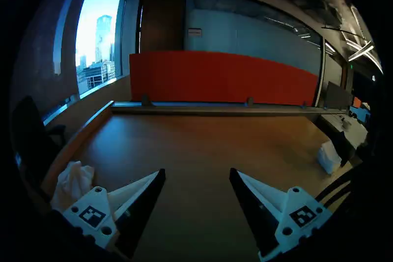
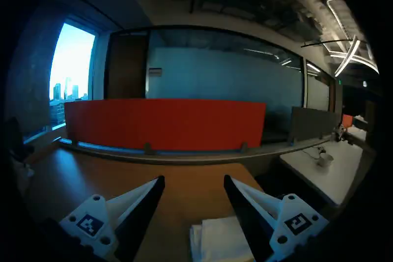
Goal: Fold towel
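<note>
Towel (image 1: pixel 73 183): white, crumpled, lying at counter (image 1: pixel 196 139) edge, beside left gripper (image 1: pixel 197 170). Likely soft, light, limp; take it by a corner or hem. Left gripper: jaws apart, empty. Right gripper (image 2: pixel 194 178): jaws apart, empty, over a folded white stack (image 2: pixel 221 240).

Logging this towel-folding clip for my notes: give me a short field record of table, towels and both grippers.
surface: brown wooden table
left gripper: open, empty, over table
right gripper: open, empty
crumpled white towel: at table's edge beside left gripper
folded white towel: flat on table, below right gripper's fingers
backdrop: red divider panel
</note>
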Motion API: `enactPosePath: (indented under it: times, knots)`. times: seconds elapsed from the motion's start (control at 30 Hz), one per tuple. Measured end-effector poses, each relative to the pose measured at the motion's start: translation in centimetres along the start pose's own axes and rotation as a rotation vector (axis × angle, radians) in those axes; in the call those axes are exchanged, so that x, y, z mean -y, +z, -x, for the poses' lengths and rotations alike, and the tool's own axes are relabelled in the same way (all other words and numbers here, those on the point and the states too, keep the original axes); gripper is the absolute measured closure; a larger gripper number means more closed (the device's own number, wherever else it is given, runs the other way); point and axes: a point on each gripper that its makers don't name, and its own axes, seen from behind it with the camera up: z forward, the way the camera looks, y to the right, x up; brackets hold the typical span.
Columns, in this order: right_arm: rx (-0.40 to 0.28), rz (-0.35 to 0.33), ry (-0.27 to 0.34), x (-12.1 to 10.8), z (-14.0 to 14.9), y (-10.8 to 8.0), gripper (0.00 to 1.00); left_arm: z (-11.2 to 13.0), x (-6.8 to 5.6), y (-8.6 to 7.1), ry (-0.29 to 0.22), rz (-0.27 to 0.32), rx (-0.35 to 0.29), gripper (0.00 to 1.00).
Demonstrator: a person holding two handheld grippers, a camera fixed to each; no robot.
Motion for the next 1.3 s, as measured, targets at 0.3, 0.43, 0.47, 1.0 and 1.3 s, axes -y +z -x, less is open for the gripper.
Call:
enactPosePath:
  times: [0.3, 0.43, 0.47, 1.0, 1.3]
  knots:
    - [-0.024, -0.030, -0.004, 4.3, -1.7, -0.2, 0.07, -4.3, 1.1, 1.3, -0.006, -0.014, -0.115, 0.03]
    - [-0.040, -0.050, 0.002, 6.5, -2.5, -0.4, 0.07, -5.8, 1.5, 1.6, -0.002, -0.015, -0.152, 0.03]
    - [-0.045, -0.054, 0.004, 7.0, -2.7, -0.4, 0.07, -6.2, 1.5, 1.7, 0.000, -0.014, -0.161, 0.03]
    - [-0.097, -0.103, 0.047, 13.7, -4.7, -0.1, 0.07, -9.4, 1.9, 1.3, 0.019, -0.010, -0.251, 0.03]
    - [-0.093, -0.104, 0.046, 13.9, -4.9, -0.2, 0.07, -10.6, 2.4, 0.7, 0.019, -0.014, -0.311, 0.03]
